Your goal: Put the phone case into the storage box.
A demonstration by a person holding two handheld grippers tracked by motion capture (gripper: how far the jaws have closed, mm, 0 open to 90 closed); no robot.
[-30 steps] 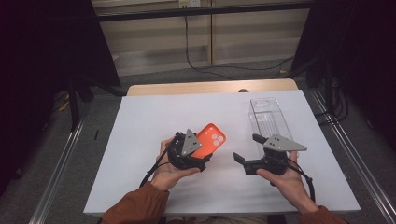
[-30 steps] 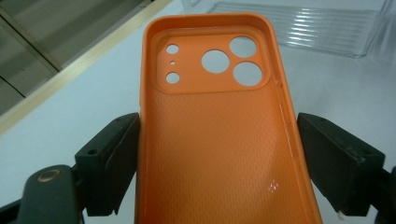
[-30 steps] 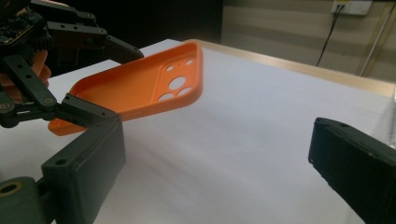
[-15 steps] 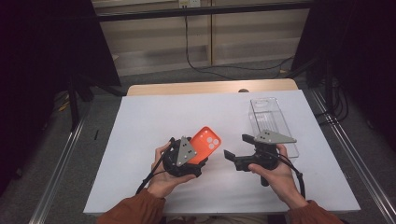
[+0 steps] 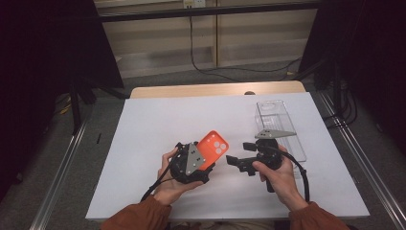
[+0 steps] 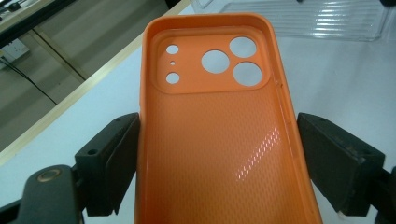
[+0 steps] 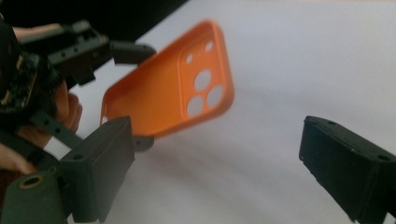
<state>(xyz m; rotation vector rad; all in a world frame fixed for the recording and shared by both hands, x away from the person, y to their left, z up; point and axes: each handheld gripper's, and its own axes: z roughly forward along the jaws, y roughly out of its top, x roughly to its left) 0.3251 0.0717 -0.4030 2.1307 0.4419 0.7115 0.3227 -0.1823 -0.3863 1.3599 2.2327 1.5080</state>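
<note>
The left gripper (image 5: 203, 163) clamps the orange case (image 6: 215, 130) by its long edges, holding it tilted above the white table (image 5: 143, 129), while the right gripper (image 5: 234, 161), jaws spread and empty, points at it from just beside.

Probably lab: white-covered table (image 5: 158, 124), railed frame (image 5: 62, 172)

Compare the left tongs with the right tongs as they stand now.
The left tongs are shut on the orange phone case, one jaw on each long edge; the right tongs are open with nothing between the jaws. In the high view the left tongs point up the table, the right tongs point sideways at the case. Both are hand-held above the white table.
</note>
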